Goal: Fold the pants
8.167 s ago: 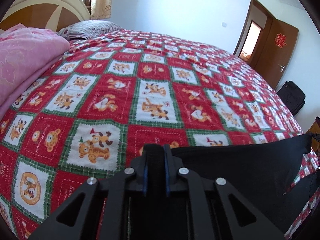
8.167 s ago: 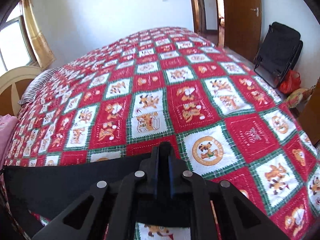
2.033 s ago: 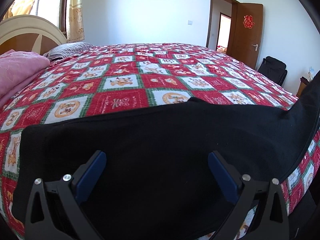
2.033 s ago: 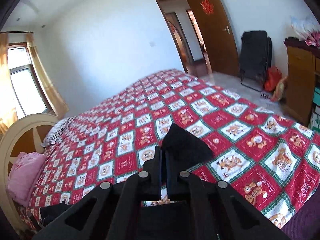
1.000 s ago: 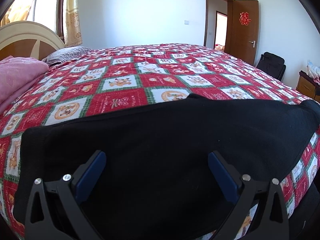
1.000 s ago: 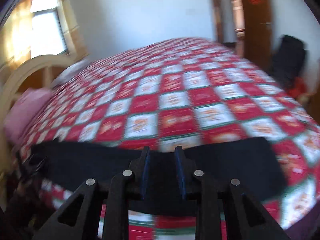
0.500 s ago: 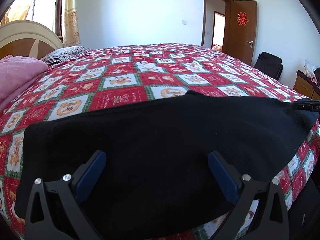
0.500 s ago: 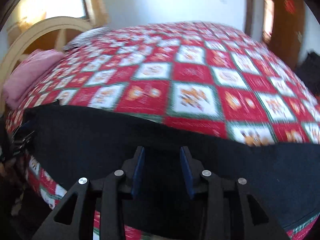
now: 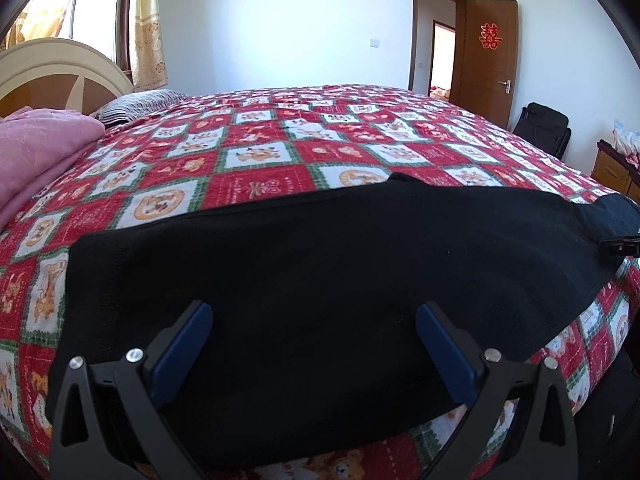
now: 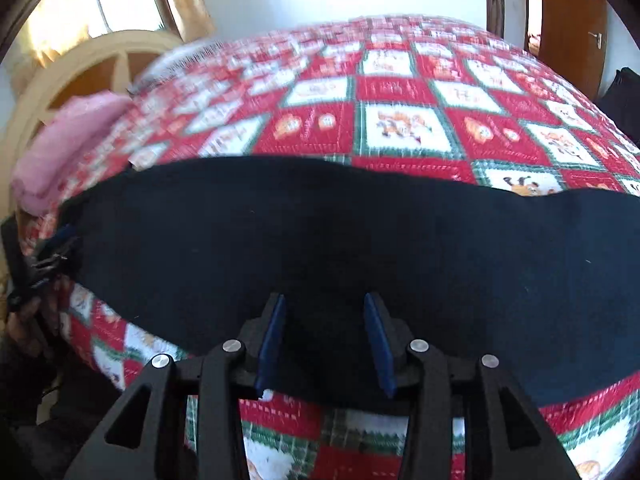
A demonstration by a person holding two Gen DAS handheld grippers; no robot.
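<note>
The black pants [image 9: 320, 264] lie spread flat along the near edge of the bed, on the red, white and green patchwork quilt [image 9: 260, 160], running as a long dark band from left to right. My left gripper [image 9: 314, 344] hangs over their near part with its jaws released and standing wide; the blue pads [image 9: 182, 346] sit clear of the fabric on either side, and nothing is pinched between them. My right gripper [image 10: 325, 344] is farther along the same band, over the near hem, and its jaws are opening: the cloth lies beneath and between the pads, but they do not press on it. In the right wrist view the pants [image 10: 340, 248] stretch off to the left, where my left gripper shows small and dark at the bed's edge. In the left wrist view a tip of my right gripper pokes in at the far right end of the cloth. A pink blanket [image 9: 44, 152] sits on the far left by the cream headboard [image 9: 60, 68], with a striped pillow [image 9: 136, 104] beside it. A brown door [image 9: 486, 60] stands open on the far right.
</note>
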